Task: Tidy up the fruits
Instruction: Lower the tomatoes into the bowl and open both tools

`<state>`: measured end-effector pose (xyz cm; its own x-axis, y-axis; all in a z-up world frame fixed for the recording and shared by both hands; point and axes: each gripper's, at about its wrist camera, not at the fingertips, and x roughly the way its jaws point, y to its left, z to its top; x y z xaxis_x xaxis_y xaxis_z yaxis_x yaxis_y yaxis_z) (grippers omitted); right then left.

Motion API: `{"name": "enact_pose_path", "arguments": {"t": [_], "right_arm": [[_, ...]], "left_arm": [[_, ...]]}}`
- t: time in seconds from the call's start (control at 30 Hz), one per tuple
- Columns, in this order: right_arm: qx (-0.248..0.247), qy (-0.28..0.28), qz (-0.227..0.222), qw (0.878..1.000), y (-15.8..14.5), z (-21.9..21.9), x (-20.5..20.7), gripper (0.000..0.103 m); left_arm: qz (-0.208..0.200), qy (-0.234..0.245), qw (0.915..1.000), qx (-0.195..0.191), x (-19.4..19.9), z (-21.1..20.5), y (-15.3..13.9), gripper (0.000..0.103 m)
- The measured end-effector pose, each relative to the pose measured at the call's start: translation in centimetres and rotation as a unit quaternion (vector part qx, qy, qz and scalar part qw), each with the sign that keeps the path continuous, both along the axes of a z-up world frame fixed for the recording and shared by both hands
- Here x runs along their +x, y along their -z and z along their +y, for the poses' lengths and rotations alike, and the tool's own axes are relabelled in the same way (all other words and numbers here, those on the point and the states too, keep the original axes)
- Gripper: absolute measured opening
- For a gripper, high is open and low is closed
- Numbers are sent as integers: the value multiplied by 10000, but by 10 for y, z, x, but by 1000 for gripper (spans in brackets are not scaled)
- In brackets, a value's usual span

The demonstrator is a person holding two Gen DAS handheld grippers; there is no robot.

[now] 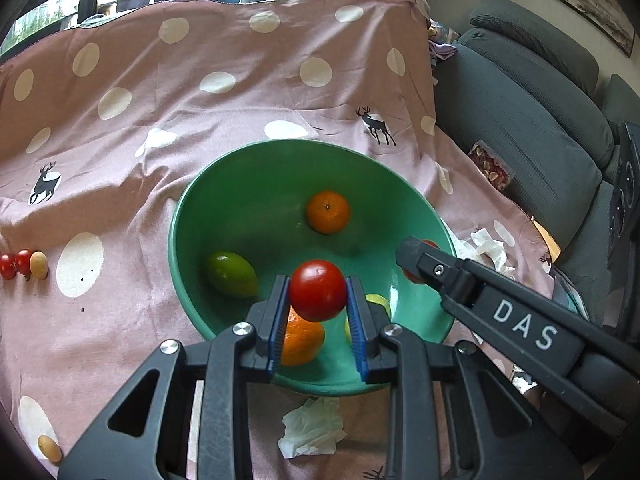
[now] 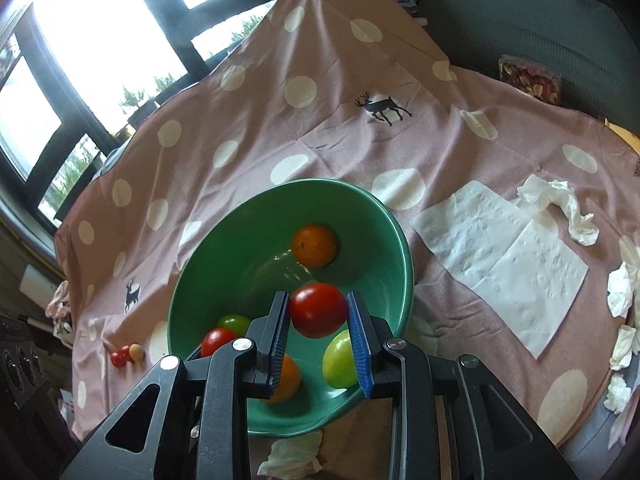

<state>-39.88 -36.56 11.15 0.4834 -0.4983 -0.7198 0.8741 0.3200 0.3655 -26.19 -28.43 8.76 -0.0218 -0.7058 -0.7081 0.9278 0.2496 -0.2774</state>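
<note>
Left wrist view: shows the left tool (image 1: 318,284) clamped on a first red tomato (image 1: 318,298), up over the near side of the green bowl (image 1: 256,168). Shows the right tool (image 1: 416,260) too, reaching in over the bowl's right rim with something red at its tip.

Right wrist view: shows that right tool squeezed tight on a second red tomato (image 2: 319,312), also up over the bowl and not touching the fruit below.

Inside the bowl, counts four loose fruits: a far orange (image 1: 328,212) by the back wall, a dark green fruit (image 1: 232,274) at the left, a near orange (image 1: 302,340) partly hidden under the left tool, and a yellow-green fruit (image 1: 378,304) mostly hidden behind that tool's right finger.

Outside the bowl, finds a pink spotted cloth (image 1: 200,120) over the table. Finds two tiny red tomatoes (image 1: 16,264) and a tan fruit (image 1: 39,265) side by side at the far left, well apart from the bowl. Finds one more tan fruit (image 1: 50,448) at the bottom left corner, and a crumpled tissue (image 1: 312,428) just beside the bowl's near rim.
</note>
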Motion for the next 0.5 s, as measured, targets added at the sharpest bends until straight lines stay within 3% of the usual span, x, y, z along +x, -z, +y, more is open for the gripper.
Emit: {"name": "enact_pose_path", "arguments": {"t": [0.37,0.5], "right_arm": [[49,14,96,9999,3,0,3,31],[89,86,179,9998,5,-3,3,31]], "left_arm": [[50,-9,10000,56,2,1,3,28],[-4,16,10000,-5,3,7,-2,47]]}}
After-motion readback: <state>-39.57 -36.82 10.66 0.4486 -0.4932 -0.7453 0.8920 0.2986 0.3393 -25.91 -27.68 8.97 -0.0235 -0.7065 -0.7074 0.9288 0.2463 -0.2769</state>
